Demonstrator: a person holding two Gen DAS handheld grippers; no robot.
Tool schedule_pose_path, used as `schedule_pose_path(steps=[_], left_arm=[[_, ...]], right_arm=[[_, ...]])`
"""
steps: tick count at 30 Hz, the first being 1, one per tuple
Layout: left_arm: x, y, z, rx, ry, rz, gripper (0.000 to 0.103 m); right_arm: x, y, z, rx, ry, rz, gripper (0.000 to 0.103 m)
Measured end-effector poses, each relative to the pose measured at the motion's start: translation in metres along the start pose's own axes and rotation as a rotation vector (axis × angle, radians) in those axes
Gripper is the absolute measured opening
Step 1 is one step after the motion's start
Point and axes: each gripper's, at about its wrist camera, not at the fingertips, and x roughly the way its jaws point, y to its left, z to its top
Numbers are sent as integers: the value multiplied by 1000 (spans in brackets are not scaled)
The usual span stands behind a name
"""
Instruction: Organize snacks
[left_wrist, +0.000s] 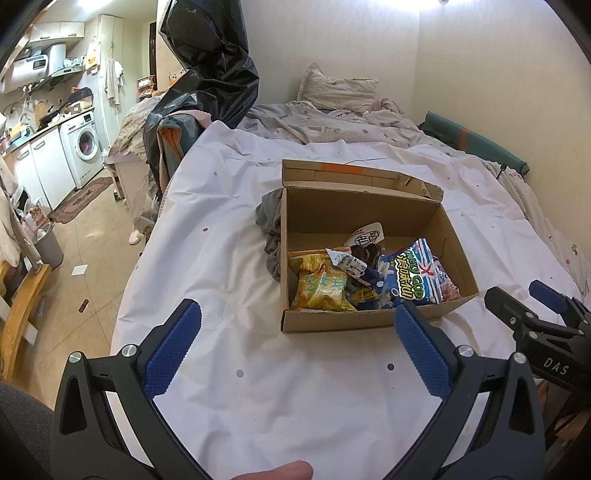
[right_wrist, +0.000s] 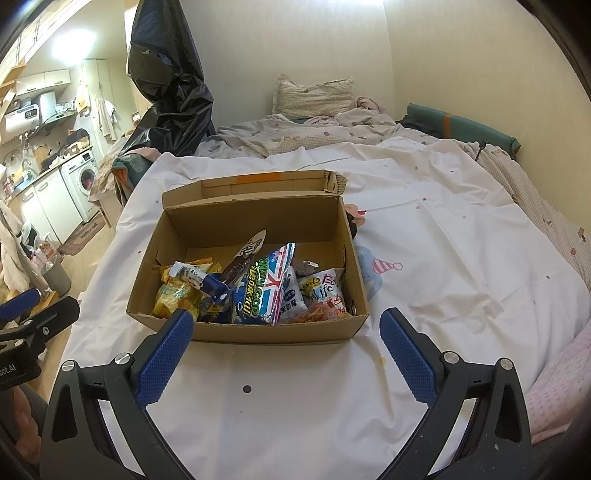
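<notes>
An open cardboard box (left_wrist: 364, 321) (right_wrist: 255, 332) sits on a white sheet on the bed. It holds several snack packs: a yellow chip bag (left_wrist: 321, 288) (right_wrist: 175, 295), a blue Union Jack bag (left_wrist: 413, 273) (right_wrist: 266, 284), a dark wrapper (left_wrist: 364, 254) and a white-red bag (right_wrist: 325, 295). My left gripper (left_wrist: 297, 314) is open and empty, held before the box's near wall. My right gripper (right_wrist: 286, 325) is open and empty, also just in front of the box. The right gripper also shows at the right edge of the left wrist view (left_wrist: 532, 299).
A grey cloth (left_wrist: 271, 225) lies against the box's left side. A black plastic bag (left_wrist: 207, 74) hangs at the bed's far left. A pillow (right_wrist: 314, 94) and crumpled bedding lie at the head. The floor and a kitchen with a washing machine (left_wrist: 86, 142) are on the left.
</notes>
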Motion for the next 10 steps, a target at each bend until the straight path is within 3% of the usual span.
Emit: schedule_pose_path(steps=[10], left_arm=[[2,0,-1,-3,10,-11,103]], right_arm=[[-3,-1,1,7,-5,3,103]])
